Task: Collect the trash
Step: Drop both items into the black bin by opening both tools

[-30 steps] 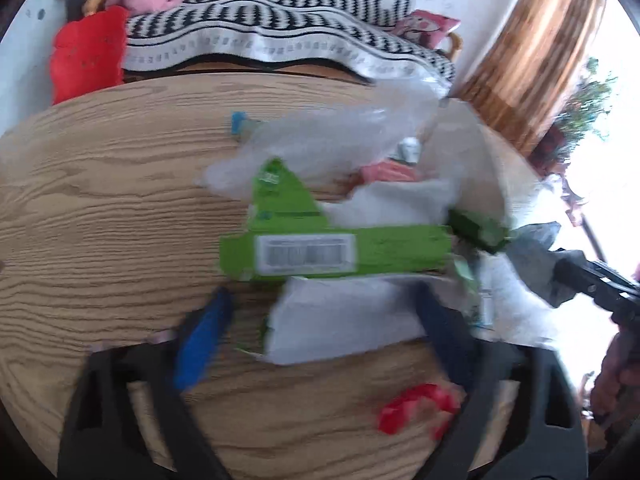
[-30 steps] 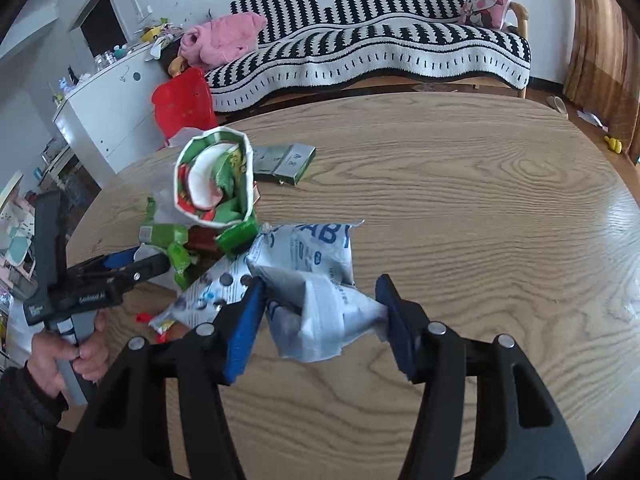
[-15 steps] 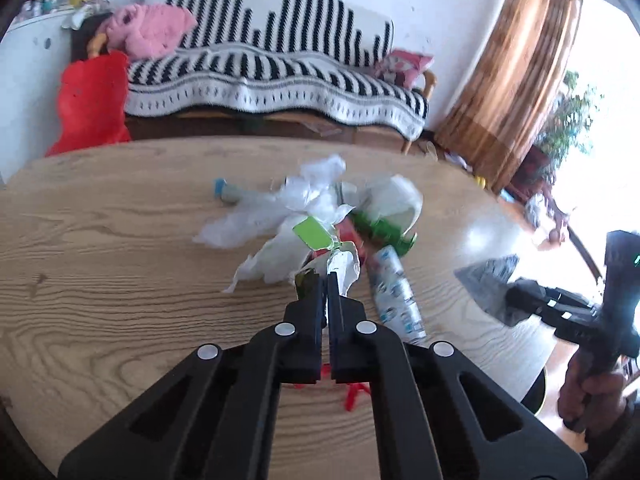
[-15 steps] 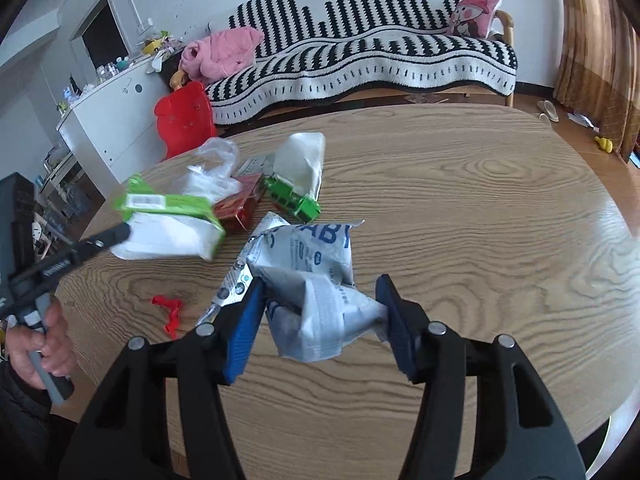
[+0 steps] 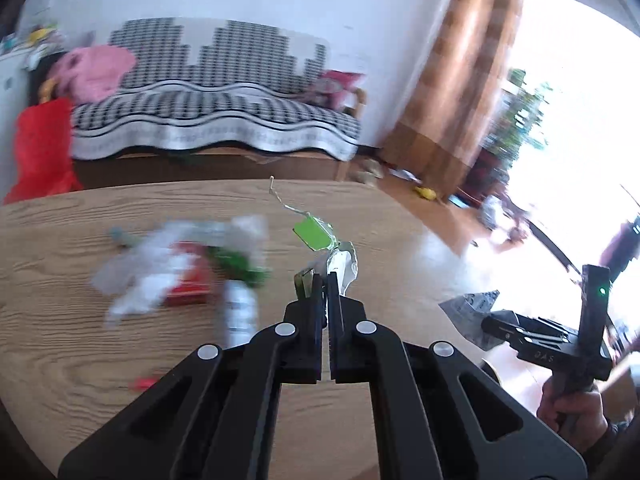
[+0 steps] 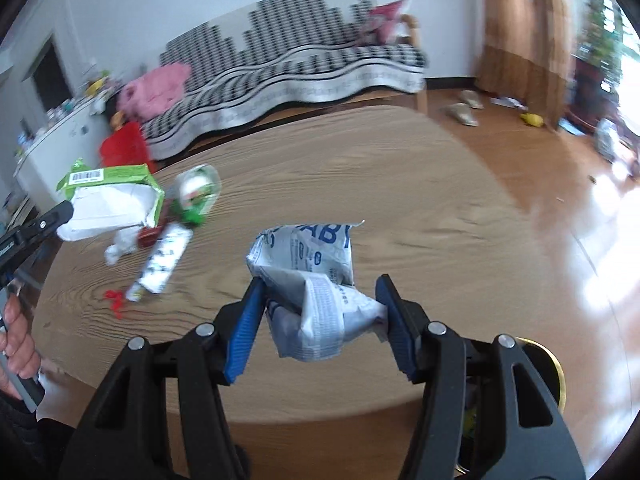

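Note:
My left gripper (image 5: 326, 280) is shut on a green and white carton wrapper (image 5: 316, 236), held above the round wooden table (image 5: 80, 360); the same wrapper (image 6: 116, 196) shows large in the right wrist view. My right gripper (image 6: 320, 292) is shut on a crumpled white and blue bag (image 6: 312, 272), held over the table's near edge. A pile of trash (image 5: 180, 276) lies on the table: clear plastic, a red packet, a green piece and a white tube (image 6: 164, 260).
A small red scrap (image 6: 114, 298) lies near the table's left edge. A round bin with a brass rim (image 6: 548, 372) sits below the right gripper. A striped sofa (image 5: 208, 112), a red chair (image 5: 40, 152) and curtains (image 5: 468, 60) stand behind.
The left gripper has closed on the green wrapper and lifted it off the pile. Both grippers have swung right, the right one with its bag toward the table edge and bin.

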Available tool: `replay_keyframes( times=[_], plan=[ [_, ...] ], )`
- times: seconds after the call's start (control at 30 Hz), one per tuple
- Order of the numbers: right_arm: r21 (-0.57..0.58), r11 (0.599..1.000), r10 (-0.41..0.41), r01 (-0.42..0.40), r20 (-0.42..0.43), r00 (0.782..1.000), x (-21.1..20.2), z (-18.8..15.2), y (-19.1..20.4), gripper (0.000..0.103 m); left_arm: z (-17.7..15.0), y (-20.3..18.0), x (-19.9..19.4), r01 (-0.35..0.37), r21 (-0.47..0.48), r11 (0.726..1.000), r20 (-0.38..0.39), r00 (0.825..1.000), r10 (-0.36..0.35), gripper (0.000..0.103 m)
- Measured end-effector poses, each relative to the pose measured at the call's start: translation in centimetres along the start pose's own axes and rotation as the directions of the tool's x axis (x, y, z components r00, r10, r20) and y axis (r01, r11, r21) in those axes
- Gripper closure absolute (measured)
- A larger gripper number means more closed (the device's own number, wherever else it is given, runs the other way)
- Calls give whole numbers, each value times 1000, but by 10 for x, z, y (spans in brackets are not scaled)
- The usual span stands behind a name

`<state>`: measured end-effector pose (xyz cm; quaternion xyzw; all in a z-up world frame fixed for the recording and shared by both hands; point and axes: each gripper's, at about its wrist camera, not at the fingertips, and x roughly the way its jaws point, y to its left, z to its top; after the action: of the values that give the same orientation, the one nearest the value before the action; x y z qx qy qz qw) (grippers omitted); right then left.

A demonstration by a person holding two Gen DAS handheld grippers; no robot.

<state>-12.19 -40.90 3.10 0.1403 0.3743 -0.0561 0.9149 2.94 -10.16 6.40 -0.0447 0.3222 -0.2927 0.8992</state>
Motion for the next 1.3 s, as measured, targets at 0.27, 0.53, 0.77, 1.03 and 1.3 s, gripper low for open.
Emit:
replay_keyframes(
  times=[0.27,0.53,0.77,1.03,1.3],
  plan=[
    [194,966,-172,169,2,985,-57,-47,-141,47,-39,-145,48,201,156,967,-109,977,-185,102],
    [294,915,-268,275,-66,961,-86,-99,-226,47,-106,-262,100,337,296,893,-273,926,-259,102],
    [322,891,-289,320,-141,947,-85,-126,-262,47,-171,-314,161,370,378,849,-417,886,-201,102],
    [313,889,-277,335,-215,937,-61,-133,-271,47,-218,-320,228,335,394,856,-515,852,-96,102],
    [316,885,-276,342,-234,932,-52,-135,-274,47,-227,-323,234,341,397,852,-531,843,-90,102]
  ],
)
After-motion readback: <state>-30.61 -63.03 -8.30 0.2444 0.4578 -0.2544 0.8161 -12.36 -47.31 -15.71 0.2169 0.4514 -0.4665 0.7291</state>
